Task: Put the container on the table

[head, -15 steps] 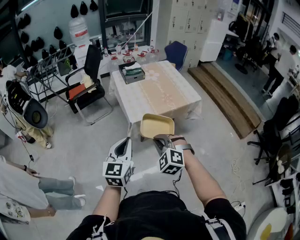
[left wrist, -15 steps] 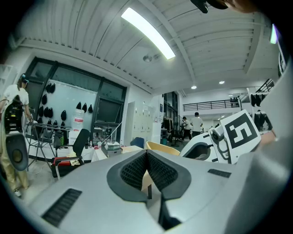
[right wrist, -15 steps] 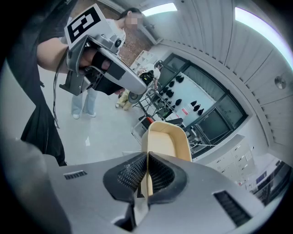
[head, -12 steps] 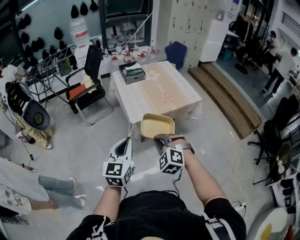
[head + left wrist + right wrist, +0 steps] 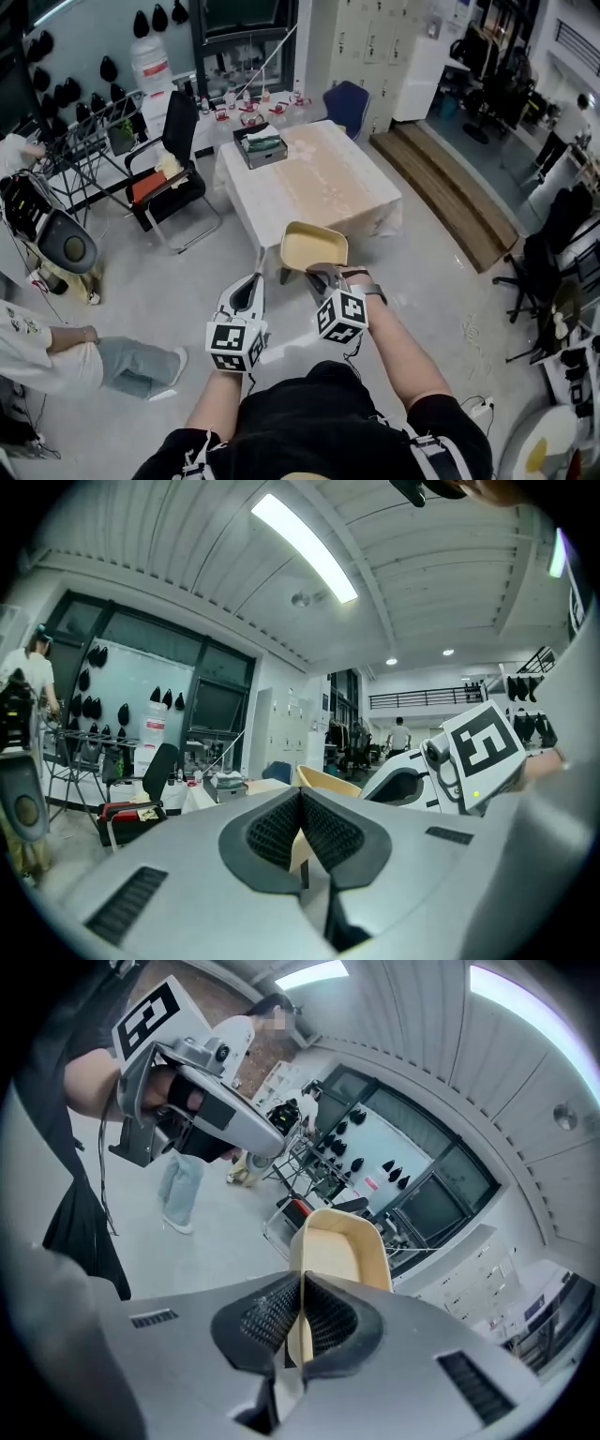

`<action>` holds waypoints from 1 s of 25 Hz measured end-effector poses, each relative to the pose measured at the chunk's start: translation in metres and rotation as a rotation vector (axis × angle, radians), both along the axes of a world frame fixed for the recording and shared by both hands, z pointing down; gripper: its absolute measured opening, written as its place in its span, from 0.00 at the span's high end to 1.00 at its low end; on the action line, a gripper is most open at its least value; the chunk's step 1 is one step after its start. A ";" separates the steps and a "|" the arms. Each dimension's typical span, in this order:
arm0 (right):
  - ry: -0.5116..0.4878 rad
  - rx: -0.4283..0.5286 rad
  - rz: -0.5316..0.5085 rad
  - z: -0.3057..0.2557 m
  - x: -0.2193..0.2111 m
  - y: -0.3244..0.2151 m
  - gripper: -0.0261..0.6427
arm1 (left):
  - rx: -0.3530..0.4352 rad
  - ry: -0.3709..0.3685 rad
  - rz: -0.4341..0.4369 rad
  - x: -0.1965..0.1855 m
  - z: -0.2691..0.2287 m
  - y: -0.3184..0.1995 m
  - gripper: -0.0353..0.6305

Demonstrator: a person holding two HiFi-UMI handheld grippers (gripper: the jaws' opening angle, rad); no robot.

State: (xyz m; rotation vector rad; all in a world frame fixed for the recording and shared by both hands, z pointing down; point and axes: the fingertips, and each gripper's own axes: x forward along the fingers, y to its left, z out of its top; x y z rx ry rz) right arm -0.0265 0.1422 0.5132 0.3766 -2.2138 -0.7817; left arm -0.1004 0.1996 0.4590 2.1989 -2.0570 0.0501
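Note:
A shallow beige container [image 5: 314, 249] hangs in the air short of the table's near edge. My right gripper [image 5: 319, 276] is shut on its near rim; in the right gripper view the rim [image 5: 302, 1330] runs between the closed pads and the container [image 5: 339, 1251] stretches away from them. My left gripper [image 5: 247, 292] is beside it on the left, shut with nothing in it; its pads meet in the left gripper view [image 5: 301, 829], where the container [image 5: 326, 782] peeks over the jaws. The table [image 5: 319, 187] with its pale cloth stands ahead.
A dark box [image 5: 262, 146] sits on the table's far left corner. A black chair [image 5: 173, 164] stands left of the table, a blue chair [image 5: 344, 106] behind it. A person's legs [image 5: 112, 361] lie at the left. A wooden step [image 5: 450, 197] runs along the right.
Both grippers and the container hold their place in the view. The person at the left has shifted, legs now stretched further right. The room has slid slightly in the view.

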 end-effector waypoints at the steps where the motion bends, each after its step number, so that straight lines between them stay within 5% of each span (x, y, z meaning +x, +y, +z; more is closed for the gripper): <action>1: 0.003 0.000 0.005 0.000 -0.001 -0.002 0.92 | -0.001 0.004 0.001 -0.002 0.000 -0.001 0.93; 14: 0.017 0.015 0.022 0.018 -0.041 -0.085 0.92 | 0.002 0.007 0.000 -0.043 0.013 -0.076 0.93; 25: -0.018 -0.021 0.036 0.016 -0.056 -0.278 0.92 | -0.022 -0.027 0.008 -0.054 0.007 -0.268 0.93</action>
